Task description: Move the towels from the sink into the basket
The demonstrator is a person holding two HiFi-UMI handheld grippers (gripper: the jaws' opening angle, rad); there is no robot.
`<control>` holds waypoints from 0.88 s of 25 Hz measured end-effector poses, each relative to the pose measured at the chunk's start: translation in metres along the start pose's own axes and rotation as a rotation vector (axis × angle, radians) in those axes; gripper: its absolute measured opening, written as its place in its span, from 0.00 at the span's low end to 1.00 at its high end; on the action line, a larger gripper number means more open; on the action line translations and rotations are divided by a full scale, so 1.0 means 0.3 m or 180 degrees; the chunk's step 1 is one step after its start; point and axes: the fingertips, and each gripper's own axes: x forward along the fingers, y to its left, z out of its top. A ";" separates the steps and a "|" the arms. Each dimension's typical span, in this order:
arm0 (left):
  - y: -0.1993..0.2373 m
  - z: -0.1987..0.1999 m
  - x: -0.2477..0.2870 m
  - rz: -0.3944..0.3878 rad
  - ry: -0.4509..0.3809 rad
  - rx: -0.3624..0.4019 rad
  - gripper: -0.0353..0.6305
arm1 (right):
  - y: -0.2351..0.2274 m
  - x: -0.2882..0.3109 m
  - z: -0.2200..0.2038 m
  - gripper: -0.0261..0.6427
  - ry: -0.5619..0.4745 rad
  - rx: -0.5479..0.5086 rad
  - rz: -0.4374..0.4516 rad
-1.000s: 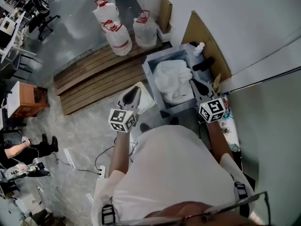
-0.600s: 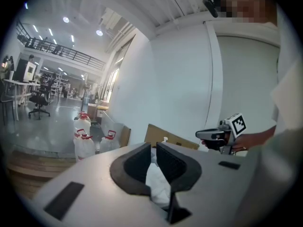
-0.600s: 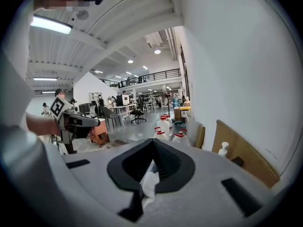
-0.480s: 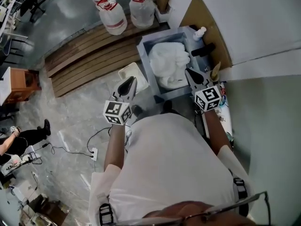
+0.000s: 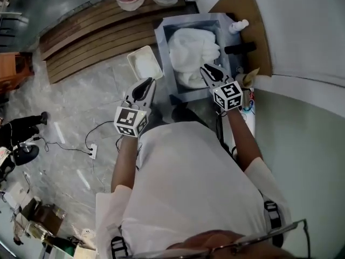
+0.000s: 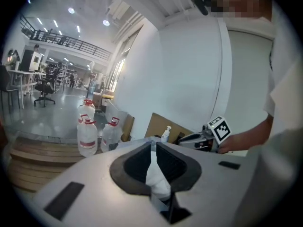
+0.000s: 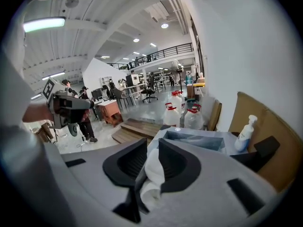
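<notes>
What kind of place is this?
Probably a large open workshop or lab hall, not a home: a freestanding sink full of towels, big water jugs on the floor, office chairs and an upper walkway with railings.

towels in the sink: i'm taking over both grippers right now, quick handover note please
Left gripper: jaws a little apart, empty, pointing at the basket.
Right gripper: above the towels, jaws have just been opening; cloth shows in the gap, not gripped.
Towels lie piled in the sink.
Done: no towel clearly in the basket.
To do: grip a towel, carry it to the basket, repeat.
</notes>
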 end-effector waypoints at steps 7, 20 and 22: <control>0.056 -0.108 0.076 0.0077 0.0095 -0.0098 0.11 | -0.068 0.267 -0.183 0.26 0.0505 -0.0003 0.0205; 0.124 -0.313 0.124 0.0230 0.0332 -0.0396 0.11 | -0.135 0.670 -0.567 0.73 0.1607 -0.0417 0.0404; 0.140 -0.341 0.114 0.0255 0.0328 -0.0415 0.11 | -0.152 0.708 -0.605 0.75 0.1727 -0.0471 0.0358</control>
